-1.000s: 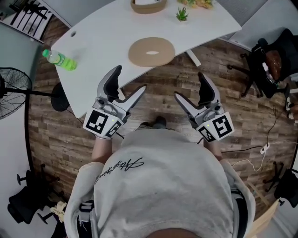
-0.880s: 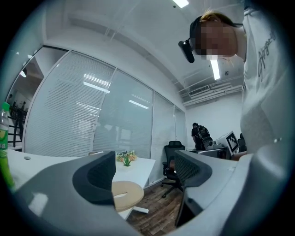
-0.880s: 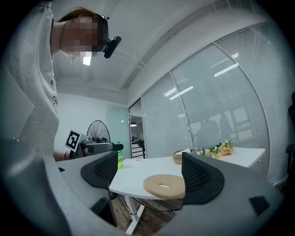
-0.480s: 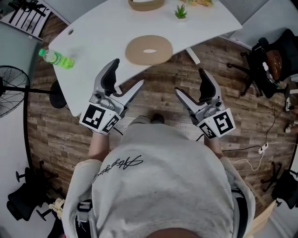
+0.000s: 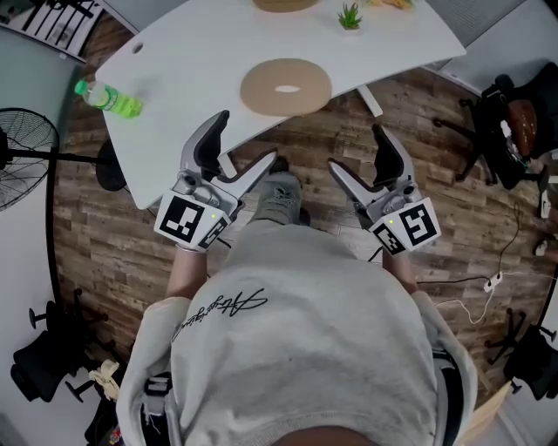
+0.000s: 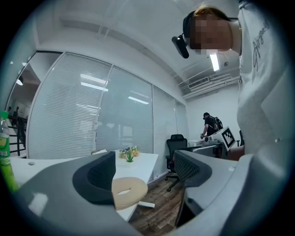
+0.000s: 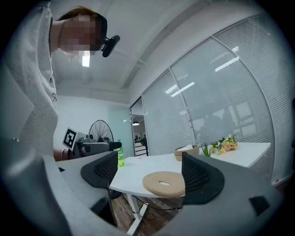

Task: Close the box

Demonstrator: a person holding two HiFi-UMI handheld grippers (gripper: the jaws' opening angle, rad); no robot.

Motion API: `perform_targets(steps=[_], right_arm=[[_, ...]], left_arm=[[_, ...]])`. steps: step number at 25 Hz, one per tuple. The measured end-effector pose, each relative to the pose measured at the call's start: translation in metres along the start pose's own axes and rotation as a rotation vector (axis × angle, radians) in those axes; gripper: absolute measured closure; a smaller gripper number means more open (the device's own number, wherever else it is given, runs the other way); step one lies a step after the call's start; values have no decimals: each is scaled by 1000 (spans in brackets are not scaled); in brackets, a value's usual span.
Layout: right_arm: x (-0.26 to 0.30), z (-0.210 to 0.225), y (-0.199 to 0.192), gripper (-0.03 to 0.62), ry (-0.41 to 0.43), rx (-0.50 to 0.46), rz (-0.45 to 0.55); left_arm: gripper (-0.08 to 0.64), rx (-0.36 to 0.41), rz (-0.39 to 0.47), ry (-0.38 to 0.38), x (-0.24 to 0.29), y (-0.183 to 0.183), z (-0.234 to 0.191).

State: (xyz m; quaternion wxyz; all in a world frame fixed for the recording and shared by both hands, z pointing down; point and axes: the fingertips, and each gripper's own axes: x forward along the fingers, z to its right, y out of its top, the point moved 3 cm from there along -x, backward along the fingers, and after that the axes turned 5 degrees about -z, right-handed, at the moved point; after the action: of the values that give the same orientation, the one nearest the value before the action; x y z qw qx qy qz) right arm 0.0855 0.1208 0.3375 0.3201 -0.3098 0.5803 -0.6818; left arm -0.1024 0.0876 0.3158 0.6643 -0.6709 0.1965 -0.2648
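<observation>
- The person is standing short of the tabletop [image 5: 192, 96], holding both tools out over the wooden floor [image 5: 113, 253], so neither is reaching anything yet.
- The left hand-held gripper [image 5: 244, 144] is gaping wide with nothing between its jaws. The right hand-held gripper [image 5: 357, 150] is doing the same, probably readied for a pick.
- The round tan lid [image 5: 286, 86] is lying flat near the tabletop's front edge. It is well apart from the box [image 7: 186, 152], which is sitting uncovered farther back beside a small plant [image 5: 350, 16].
- Judging by this, the closing is not yet begun: the lid is waiting to be lifted and carried onto the box.
</observation>
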Motion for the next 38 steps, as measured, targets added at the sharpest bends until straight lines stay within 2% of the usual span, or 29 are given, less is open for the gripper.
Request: perform_targets(steps=[7,20,29,38], right_arm=[[12,9,5,173,-28,-17,-3],[68,44,25,173,-75,-54,2],[118,68,28,173,-50,-62,-21],[176,97,46,173,-16,-86,-8]], left_arm=[[175,12,20,-36,17,3,-16],[175,16,40,-85,60,11,-77],[175,35,32,-82,83,13,-121],[175,21,39,-96,121,21,-166]])
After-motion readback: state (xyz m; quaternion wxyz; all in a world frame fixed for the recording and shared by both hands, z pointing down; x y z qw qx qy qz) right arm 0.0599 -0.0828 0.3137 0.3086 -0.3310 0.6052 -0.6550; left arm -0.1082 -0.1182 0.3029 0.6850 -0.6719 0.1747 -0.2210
